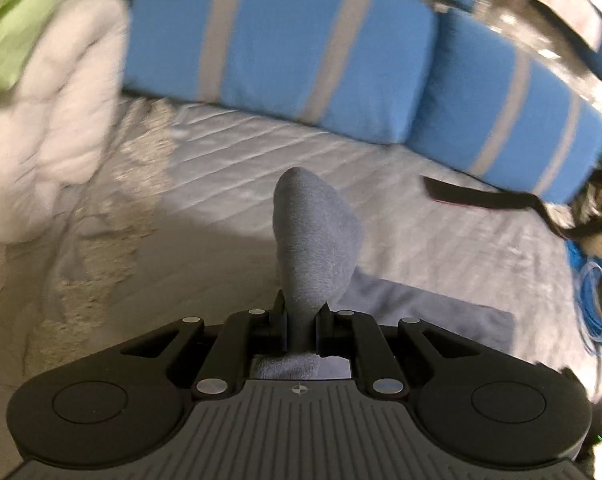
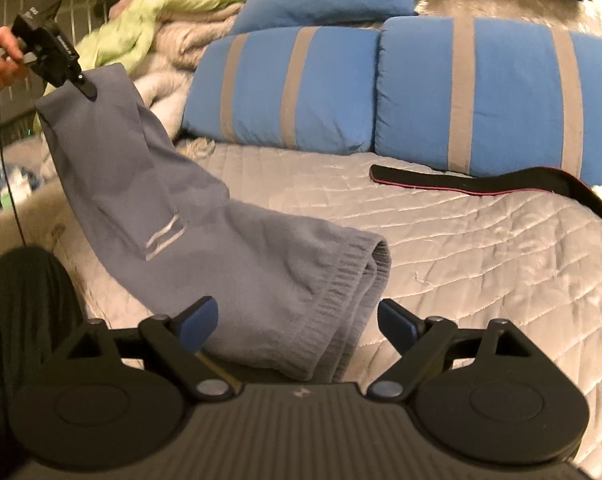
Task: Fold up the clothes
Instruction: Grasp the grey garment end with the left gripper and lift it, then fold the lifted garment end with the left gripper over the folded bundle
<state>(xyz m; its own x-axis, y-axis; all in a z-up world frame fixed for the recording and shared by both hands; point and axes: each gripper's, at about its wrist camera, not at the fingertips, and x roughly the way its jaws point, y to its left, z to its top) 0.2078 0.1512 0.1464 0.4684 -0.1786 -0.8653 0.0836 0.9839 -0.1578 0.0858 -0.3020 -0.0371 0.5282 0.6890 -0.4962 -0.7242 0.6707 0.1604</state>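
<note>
Two grippers, left gripper (image 2: 88,89) jaws clenched on grey sock (image 2: 205,240), right gripper (image 2: 297,322) jaws released, no legible writing.

My bed (image 2: 481,272): pale quilted cover. Two blue pillows with grey stripes (image 2: 285,88) side by side at far end. Black strap (image 2: 481,184) flat just in front of right pillow. Rumpled beige blanket (image 2: 181,44) plus green cloth (image 2: 141,12) heaped far left. Grey garment's ribbed end (image 2: 341,300) resting on cover near me.

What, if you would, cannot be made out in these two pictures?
- Left wrist view: motion blur smears the pale bedding pile.
- Right wrist view: the grey garment's lower hem is hidden behind the right claw's body.
- Right wrist view: the black strap is cut off by the right edge.
</note>
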